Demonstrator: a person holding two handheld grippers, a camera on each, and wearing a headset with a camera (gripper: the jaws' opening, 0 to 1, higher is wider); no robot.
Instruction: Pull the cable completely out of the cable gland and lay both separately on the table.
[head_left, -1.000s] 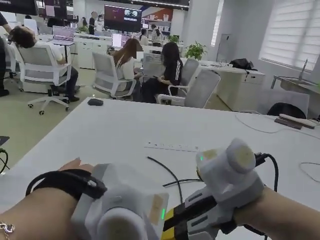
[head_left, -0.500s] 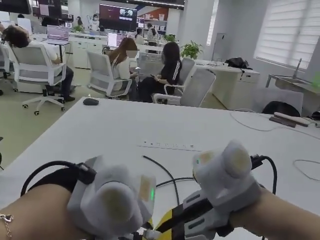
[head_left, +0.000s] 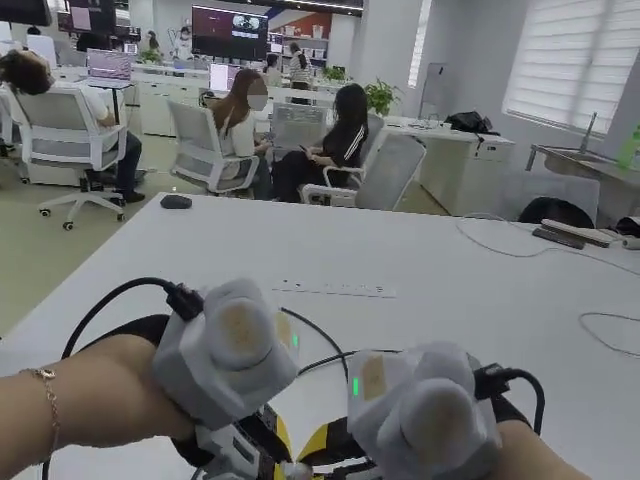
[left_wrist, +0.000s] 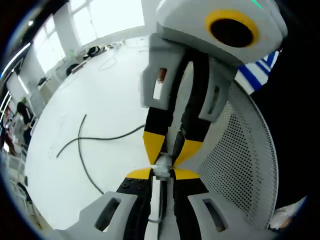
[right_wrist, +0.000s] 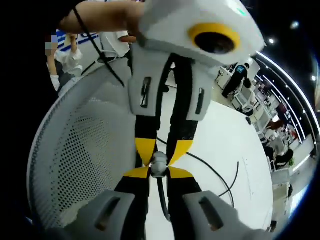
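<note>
Head view: a white table (head_left: 400, 250) runs across an open office, and over its near edge a person brings two grippers nose to nose. The left gripper (left_wrist: 161, 174) and the right gripper (right_wrist: 158, 172) point straight at each other, held in the air above the table and not resting on it, each with its jaws drawn narrow. The right appears to pinch the black cable (right_wrist: 161, 197) and the left the cable gland (left_wrist: 161, 164), both off the table, though the tight cluster leaves that partly a guess. The cable looks thin, light and limp, so it is best gripped close to the gland, where it cannot buckle. The gland looks small, hard and probably slick, and its seal is likely to resist a straight pull apart.
</note>
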